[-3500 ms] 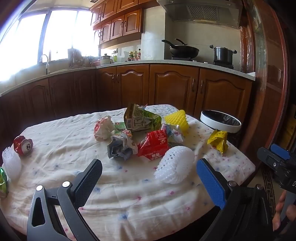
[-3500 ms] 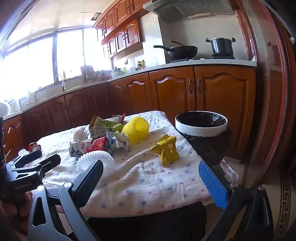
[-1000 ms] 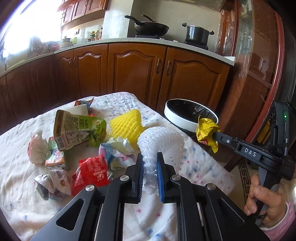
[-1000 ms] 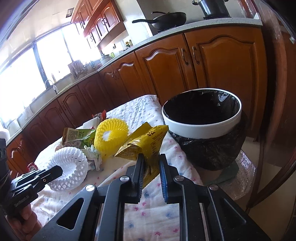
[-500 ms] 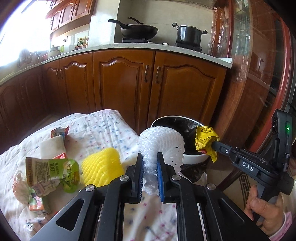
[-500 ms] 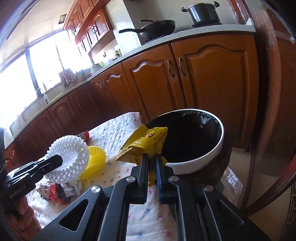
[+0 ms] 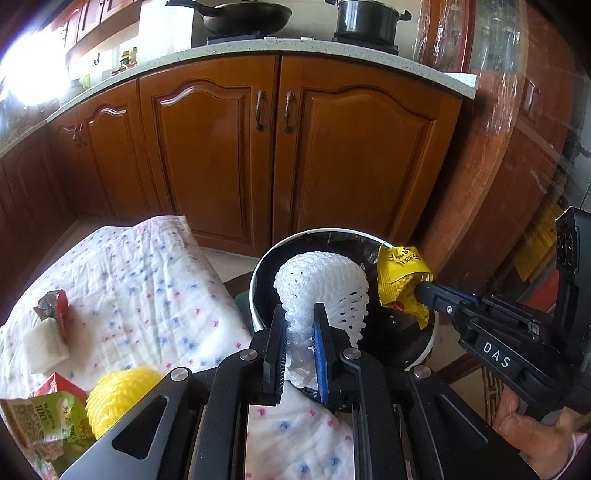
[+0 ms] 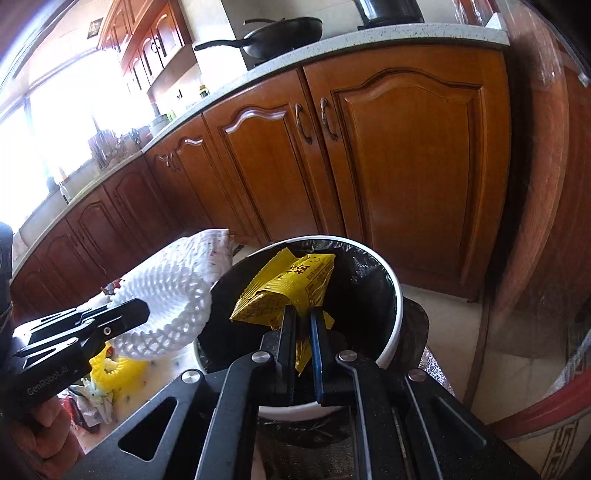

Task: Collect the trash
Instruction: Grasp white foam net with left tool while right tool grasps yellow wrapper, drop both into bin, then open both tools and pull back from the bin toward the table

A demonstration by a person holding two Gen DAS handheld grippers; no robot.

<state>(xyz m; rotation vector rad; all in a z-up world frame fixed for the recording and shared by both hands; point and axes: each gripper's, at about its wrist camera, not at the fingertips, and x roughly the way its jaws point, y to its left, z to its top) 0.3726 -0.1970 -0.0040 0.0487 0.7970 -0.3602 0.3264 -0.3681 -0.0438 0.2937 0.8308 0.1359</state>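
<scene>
Both loads now over the bin (image 8: 391,295), carried across from the table (image 7: 147,280). Left gripper (image 7: 300,325) clenches white foam net (image 7: 325,284); right gripper (image 8: 303,325) pinches yellow wrapper (image 8: 288,284). Net possibly only at the rim. Release next, likely.

Wooden cabinet doors (image 7: 207,155) are seen under a speckled countertop (image 7: 332,48); a wok (image 7: 243,16) and a pot (image 7: 365,16) are set on it.

- Daylight from the window (image 8: 55,122) on the left blows out to white glare.
- Fisheye bends the cabinets (image 7: 295,147), with dark vignetted corners.
- The centre stays sharp; edges smear slightly.
</scene>
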